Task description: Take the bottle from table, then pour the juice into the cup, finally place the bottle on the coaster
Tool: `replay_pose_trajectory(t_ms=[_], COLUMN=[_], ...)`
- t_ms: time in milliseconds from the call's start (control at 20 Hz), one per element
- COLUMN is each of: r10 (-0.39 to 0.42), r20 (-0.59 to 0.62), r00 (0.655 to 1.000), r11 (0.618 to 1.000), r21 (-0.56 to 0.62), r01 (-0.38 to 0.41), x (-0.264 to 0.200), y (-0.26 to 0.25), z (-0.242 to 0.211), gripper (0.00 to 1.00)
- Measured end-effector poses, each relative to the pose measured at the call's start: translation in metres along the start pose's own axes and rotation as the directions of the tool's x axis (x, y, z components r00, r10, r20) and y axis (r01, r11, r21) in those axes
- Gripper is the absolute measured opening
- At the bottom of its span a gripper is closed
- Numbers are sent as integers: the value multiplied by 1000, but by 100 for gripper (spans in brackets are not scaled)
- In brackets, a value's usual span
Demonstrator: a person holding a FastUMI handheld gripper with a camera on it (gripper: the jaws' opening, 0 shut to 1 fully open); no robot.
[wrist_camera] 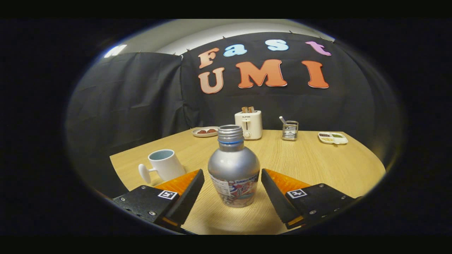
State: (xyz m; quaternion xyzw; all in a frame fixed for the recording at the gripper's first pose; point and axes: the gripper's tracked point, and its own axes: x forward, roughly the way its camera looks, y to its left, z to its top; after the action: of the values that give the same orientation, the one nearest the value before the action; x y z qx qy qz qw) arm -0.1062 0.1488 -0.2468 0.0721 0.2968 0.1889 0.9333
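Between the spread fingers of the hand-held gripper (232, 187) stands one silver bottle (233, 169), upright and uncapped on the wooden bench (310, 162), with a gap on either side. Just ahead of the left finger sits one white cup (165, 164), tilted in the fisheye. Well beyond are one toaster (249, 124), a small plate (205, 132), a wire holder (290, 130) and a divided dish (332, 138).

Gripper (232, 188) fingers spread, a gap each side of the bottle (233, 169); mug (164, 165) crowds the left, seemingly near; bare table (317, 162) right
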Motion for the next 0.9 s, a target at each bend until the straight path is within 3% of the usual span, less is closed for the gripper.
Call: replay_pose_trajectory(t_ms=[350,400,900], r10=[-40,-42,-102], r20=[-58,-54,-11], r00=[998,998,995], r11=[999,999,993], r21=[30,33,-60], r01=[42,44,102], x=[4,7,10], y=[-5,-5,-3], z=[-22,-21,4], gripper=[91,82,78])
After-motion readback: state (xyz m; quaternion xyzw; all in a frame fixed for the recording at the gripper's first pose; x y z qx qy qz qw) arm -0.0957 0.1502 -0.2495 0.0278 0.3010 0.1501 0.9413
